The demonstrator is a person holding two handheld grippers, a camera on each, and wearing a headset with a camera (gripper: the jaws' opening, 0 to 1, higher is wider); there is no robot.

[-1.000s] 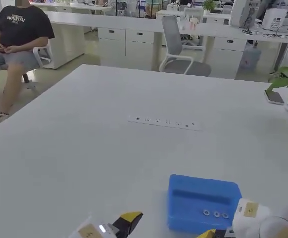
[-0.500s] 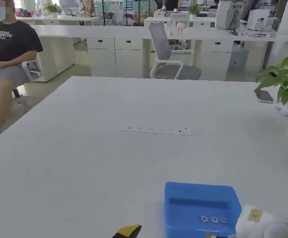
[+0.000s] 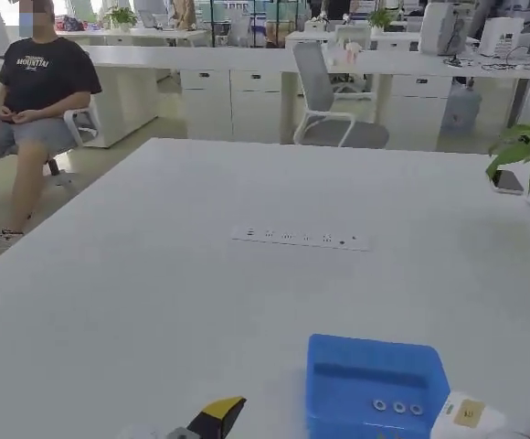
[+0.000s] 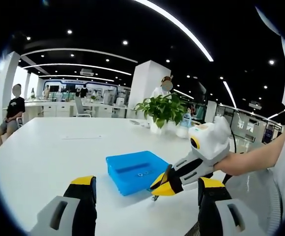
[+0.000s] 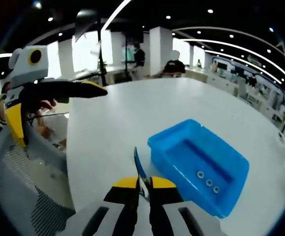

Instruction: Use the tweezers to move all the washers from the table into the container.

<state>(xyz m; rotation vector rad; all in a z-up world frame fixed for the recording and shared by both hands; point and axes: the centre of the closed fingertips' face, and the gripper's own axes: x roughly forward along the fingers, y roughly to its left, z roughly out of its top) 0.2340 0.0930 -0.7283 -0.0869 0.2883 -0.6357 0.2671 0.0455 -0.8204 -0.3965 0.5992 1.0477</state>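
At the near edge of the worktop (image 3: 155, 302), right of centre: one blue container (image 3: 375, 346), upright, open on top.

Contents: washers (image 3: 399, 407) lying flat in a short row on the container floor, close together. Count: 3.

Right gripper (image 5: 143, 186): jaws pressed together on the tweezers (image 5: 138, 164). There is one pair, and it points forward with its tips just beside the container's outer wall, not over the opening. I can make out nothing between the tips (too fine to be certain).

Left gripper (image 4: 145, 183): jaws spread wide with nothing between them, held off to the left of the container.

Other items: one power strip (image 3: 302, 239) near the middle of the worktop, well apart from the container.

Progress (judgement):
- Three washers are in the container.
- The worktop around the container and out to the far edge looks bare.
- On that evidence the transfer looks complete, or very nearly so.
- The strip of worktop right at the near edge, under the grippers, is cut off, so a stray washer there cannot be ruled out.
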